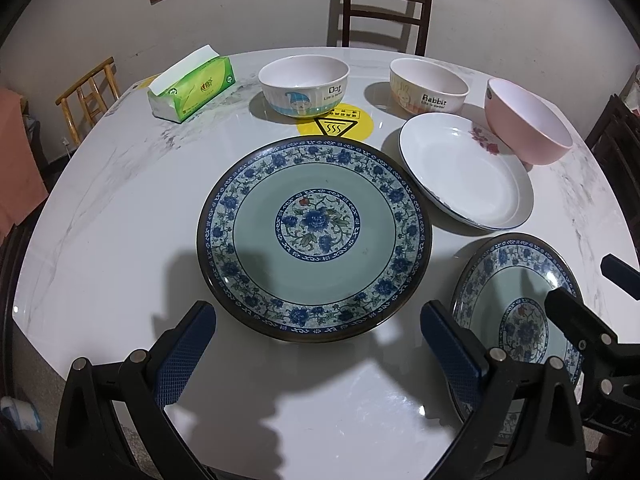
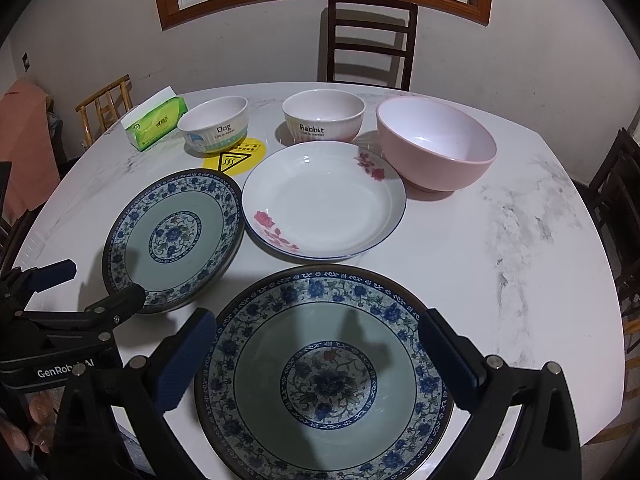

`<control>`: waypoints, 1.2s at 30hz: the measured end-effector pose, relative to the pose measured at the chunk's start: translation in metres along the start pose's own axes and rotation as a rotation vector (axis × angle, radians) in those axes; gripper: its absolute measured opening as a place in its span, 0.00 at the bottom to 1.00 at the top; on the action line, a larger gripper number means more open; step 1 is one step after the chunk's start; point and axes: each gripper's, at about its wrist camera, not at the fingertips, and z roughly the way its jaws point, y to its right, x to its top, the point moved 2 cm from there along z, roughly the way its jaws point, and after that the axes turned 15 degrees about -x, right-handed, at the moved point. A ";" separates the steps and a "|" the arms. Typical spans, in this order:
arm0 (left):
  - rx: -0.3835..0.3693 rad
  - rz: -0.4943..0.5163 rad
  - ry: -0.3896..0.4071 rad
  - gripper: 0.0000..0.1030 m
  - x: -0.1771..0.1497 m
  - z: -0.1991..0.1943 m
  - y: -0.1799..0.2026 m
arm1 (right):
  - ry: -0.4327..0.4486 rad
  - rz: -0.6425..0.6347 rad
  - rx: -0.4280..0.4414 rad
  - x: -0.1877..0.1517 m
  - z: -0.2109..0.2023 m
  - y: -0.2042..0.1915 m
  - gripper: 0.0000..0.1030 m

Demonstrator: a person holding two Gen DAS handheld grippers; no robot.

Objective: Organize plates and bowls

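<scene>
Two blue floral plates lie on the white marble table [image 1: 100, 220]. One blue plate [image 1: 314, 236] [image 2: 172, 236] lies just ahead of my open, empty left gripper [image 1: 316, 340]. The other blue plate [image 2: 324, 376] [image 1: 516, 320] lies under and between the fingers of my open right gripper [image 2: 318, 352], whose jaws stand wide to either side of it. A white plate with red flowers [image 1: 464, 172] [image 2: 324, 200] lies behind. A "Dog" bowl [image 1: 304, 84] [image 2: 214, 126], a "Rabbit" bowl [image 1: 428, 86] [image 2: 324, 116] and a large pink bowl [image 1: 528, 124] [image 2: 436, 144] stand at the back.
A green tissue pack [image 1: 190, 84] [image 2: 156, 122] lies at the back left. A yellow heat-warning sticker [image 1: 336, 122] marks the table. A dark chair [image 1: 380, 8] stands behind the table, a wooden chair [image 1: 88, 92] at left. The left gripper shows in the right wrist view [image 2: 72, 292].
</scene>
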 end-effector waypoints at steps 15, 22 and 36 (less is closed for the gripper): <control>-0.005 0.005 -0.003 0.98 -0.002 0.001 0.000 | -0.006 0.004 0.010 0.000 0.001 0.000 1.00; -0.003 0.006 -0.003 0.98 -0.002 0.002 0.001 | -0.007 0.002 0.013 0.000 0.001 -0.001 1.00; -0.001 0.013 -0.010 0.97 -0.005 0.006 0.006 | -0.006 -0.001 0.017 0.000 -0.001 -0.003 1.00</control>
